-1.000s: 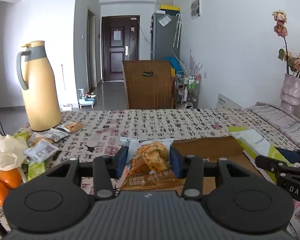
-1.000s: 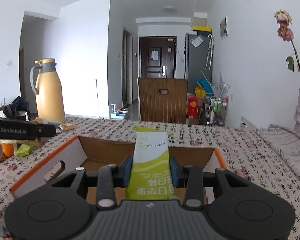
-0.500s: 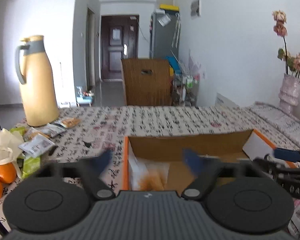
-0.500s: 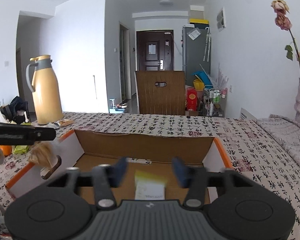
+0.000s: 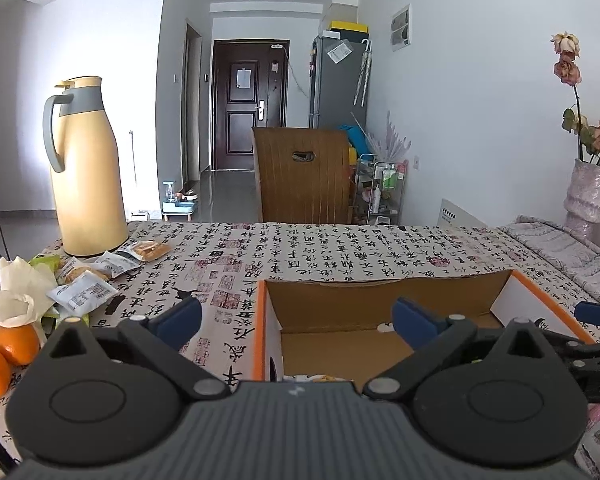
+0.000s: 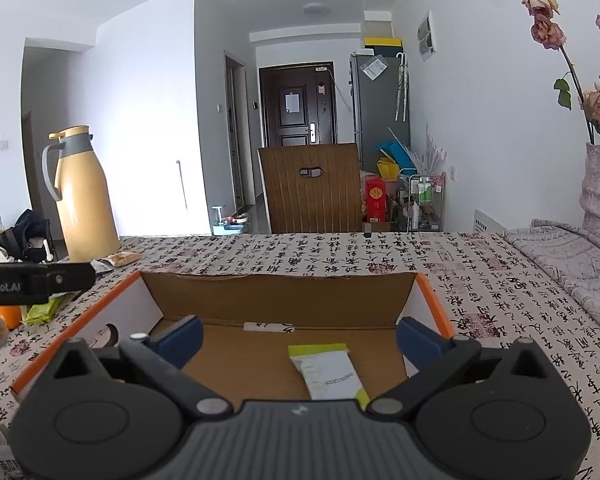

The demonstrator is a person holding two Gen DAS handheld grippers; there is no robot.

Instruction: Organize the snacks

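We look across a table (image 5: 340,248) covered with a cloth printed in black calligraphy, and on it sits an open cardboard box (image 6: 276,292) with orange-edged white side flaps, its long side running across our view. Both grippers hang over the near end of this box, tilted somewhat downward toward its floor.

The right gripper (image 6: 298,334) is centred over the box. Its jaws have just been opening and now stand spread wide, gripping nothing. Below and between them a green-and-white sachet (image 6: 330,372) lies flat on the box floor, clear of both blue pads. Its long axis runs roughly away from us, leaning slightly left at the far end, with the green band at that far end and the printing upside down to us.

The left gripper (image 5: 296,316) straddles the box's left wall, one finger over the cloth and the other over the box interior. Its jaws have also just opened and stand wide apart with nothing held. A cookie packet (image 5: 320,379) shows only as a sliver at the near edge of the box floor, mostly hidden by the gripper body, so we cannot tell which way it points.

Left of the box, loose snack packets (image 5: 84,290) lie beside a tall yellow thermos (image 5: 86,168), with oranges (image 5: 8,350) nearer us.
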